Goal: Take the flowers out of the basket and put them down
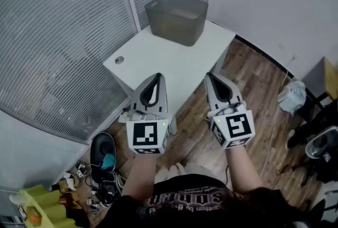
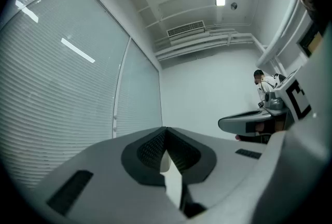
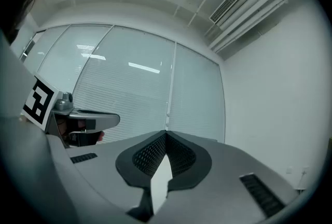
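Observation:
A grey plastic basket (image 1: 176, 18) stands at the far end of a white table (image 1: 158, 58). No flowers show in any view, and I see nothing above the basket's rim. Both grippers are held up close to the head camera, in front of the table's near edge, with jaws pointing up and away. My left gripper (image 1: 157, 77) is shut with nothing in it, its tips meeting in the left gripper view (image 2: 165, 130). My right gripper (image 1: 211, 77) is likewise shut and empty (image 3: 166, 135). Each gripper view looks at the walls and ceiling and catches the other gripper at its side.
A glass wall with blinds (image 1: 58, 37) runs along the table's left side. On the wooden floor lie shoes and clutter (image 1: 103, 161) at lower left, a white bag (image 1: 292, 96) at right, and dark equipment (image 1: 319, 148) beside it. A small round hole (image 1: 120, 60) marks the table's left corner.

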`<action>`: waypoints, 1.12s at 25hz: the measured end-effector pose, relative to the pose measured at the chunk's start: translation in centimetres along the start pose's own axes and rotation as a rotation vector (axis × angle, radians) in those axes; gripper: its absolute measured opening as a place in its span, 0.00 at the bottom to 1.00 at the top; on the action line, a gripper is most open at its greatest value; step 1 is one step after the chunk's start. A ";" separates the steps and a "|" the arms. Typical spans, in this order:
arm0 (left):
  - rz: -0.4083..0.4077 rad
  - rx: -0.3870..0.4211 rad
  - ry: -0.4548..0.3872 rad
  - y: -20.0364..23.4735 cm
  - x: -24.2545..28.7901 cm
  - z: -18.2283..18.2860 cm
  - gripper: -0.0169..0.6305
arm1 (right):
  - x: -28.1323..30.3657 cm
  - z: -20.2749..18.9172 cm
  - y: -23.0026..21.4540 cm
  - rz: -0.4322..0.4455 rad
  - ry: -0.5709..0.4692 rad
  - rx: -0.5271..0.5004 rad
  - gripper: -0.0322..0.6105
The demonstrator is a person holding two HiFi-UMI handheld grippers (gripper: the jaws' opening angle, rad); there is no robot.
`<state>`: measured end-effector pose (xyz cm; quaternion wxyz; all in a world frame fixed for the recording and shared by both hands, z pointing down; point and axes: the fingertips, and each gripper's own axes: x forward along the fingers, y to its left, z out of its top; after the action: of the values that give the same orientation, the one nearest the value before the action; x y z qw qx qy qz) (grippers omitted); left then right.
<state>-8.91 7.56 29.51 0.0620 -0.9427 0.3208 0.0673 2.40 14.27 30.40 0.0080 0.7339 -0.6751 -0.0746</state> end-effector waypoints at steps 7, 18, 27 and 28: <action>0.001 0.006 0.000 -0.6 0.5 0.0 0.02 | 0.1 0.0 -0.8 0.004 -0.008 0.009 0.09; 0.016 0.015 0.002 -2.1 1.7 -0.2 0.02 | 0.3 0.1 -2.4 0.043 -0.029 0.023 0.09; 0.046 0.018 0.004 -3.5 2.6 -0.4 0.02 | 0.7 -0.6 -4.6 0.096 -0.023 0.023 0.10; 0.051 0.019 0.006 -3.6 2.5 -0.6 0.02 | 0.8 -0.8 -4.8 0.100 -0.024 0.024 0.09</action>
<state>-4.67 8.77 29.91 0.0685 -0.9338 0.3455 0.0631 7.26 13.81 30.54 -0.0053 0.6981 -0.7120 -0.0750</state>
